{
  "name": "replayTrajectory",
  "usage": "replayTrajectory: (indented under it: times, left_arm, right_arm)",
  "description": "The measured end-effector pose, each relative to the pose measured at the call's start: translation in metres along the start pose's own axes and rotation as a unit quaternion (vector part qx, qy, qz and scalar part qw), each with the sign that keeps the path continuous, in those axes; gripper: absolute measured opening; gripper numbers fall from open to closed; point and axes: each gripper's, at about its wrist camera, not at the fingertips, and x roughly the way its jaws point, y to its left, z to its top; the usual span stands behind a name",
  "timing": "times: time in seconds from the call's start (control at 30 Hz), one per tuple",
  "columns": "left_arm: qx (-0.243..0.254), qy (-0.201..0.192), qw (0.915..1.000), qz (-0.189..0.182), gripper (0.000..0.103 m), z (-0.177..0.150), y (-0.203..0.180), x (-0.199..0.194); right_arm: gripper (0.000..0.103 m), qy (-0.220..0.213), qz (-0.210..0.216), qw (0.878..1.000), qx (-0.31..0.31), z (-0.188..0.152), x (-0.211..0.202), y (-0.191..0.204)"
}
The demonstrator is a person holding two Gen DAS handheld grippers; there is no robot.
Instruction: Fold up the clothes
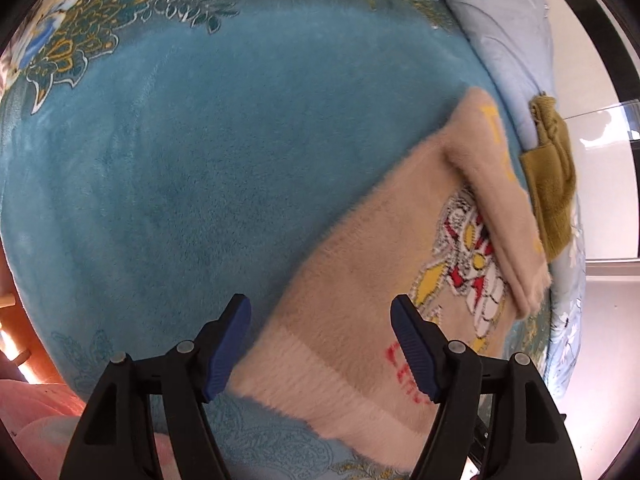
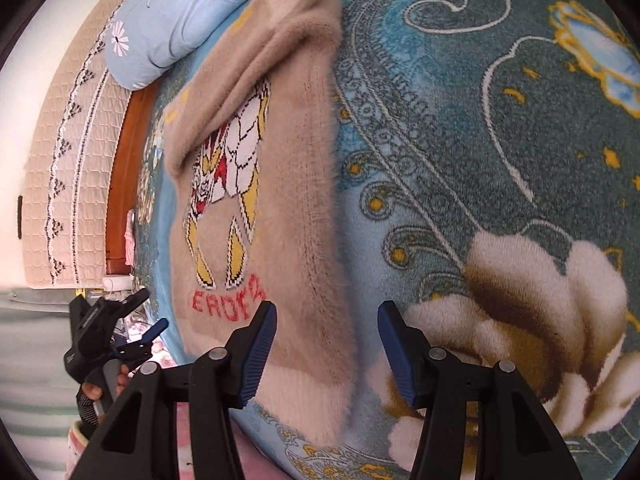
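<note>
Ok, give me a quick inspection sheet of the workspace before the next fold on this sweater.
Surface: teal floral blanket spread over a bed.
Job's things: beige fuzzy sweater lying flat, cartoon print and red lettering up, one sleeve folded over the chest, pale ribbed hem nearest the grippers.
Clutter: mustard knit item at the sweater's far end; light blue pillow beyond it.
Grippers: left gripper open above the hem, nothing between the pads; right gripper open over the sweater's side edge near the hem, not clamped.
Cables: nothing seen.
Surroundings: quilted beige headboard with a wooden frame, white wall, and a pink cloth at the bed's near edge.
</note>
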Motion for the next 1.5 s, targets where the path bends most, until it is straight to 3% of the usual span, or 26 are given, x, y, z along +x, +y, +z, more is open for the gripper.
replayTrajectory:
  times: [0.13, 0.5, 0.63, 0.7, 0.8, 1.13, 1.5]
  left_arm:
    - [-0.010, 0.018, 0.9998, -0.004, 0.073, 0.003, 0.003, 0.019]
    - [-0.024, 0.037, 0.9978, -0.049, 0.069, -0.005, 0.017, 0.031]
    - [0.011, 0.048, 0.9976, -0.048, 0.042, -0.008, 0.008, 0.028]
    - [0.021, 0.054, 0.9977, -0.035, 0.011, -0.012, 0.009, 0.029]
    - [0.029, 0.046, 0.9976, -0.041, 0.010, -0.018, 0.010, 0.018]
    - [0.075, 0.032, 0.9913, -0.103, 0.010, -0.025, 0.005, -0.034]
    - [0.077, 0.019, 0.9781, -0.192, 0.009, -0.056, 0.044, -0.114]
  right_arm:
    - [0.057, 0.014, 0.025, 1.000, 0.010, -0.004, 0.004, 0.000]
    - [0.058, 0.003, 0.026, 0.999, 0.045, -0.007, 0.013, 0.008]
    - [0.055, 0.001, 0.023, 0.998, 0.066, -0.011, 0.013, 0.010]
    - [0.046, 0.001, 0.017, 0.997, 0.073, -0.014, 0.015, 0.013]
    - [0.012, -0.001, -0.002, 0.996, 0.085, -0.020, 0.014, 0.016]
    - [0.011, -0.041, 0.010, 0.999, 0.011, -0.023, -0.051, 0.091]
    - [0.011, -0.043, 0.013, 0.999, -0.023, -0.083, -0.099, 0.135]
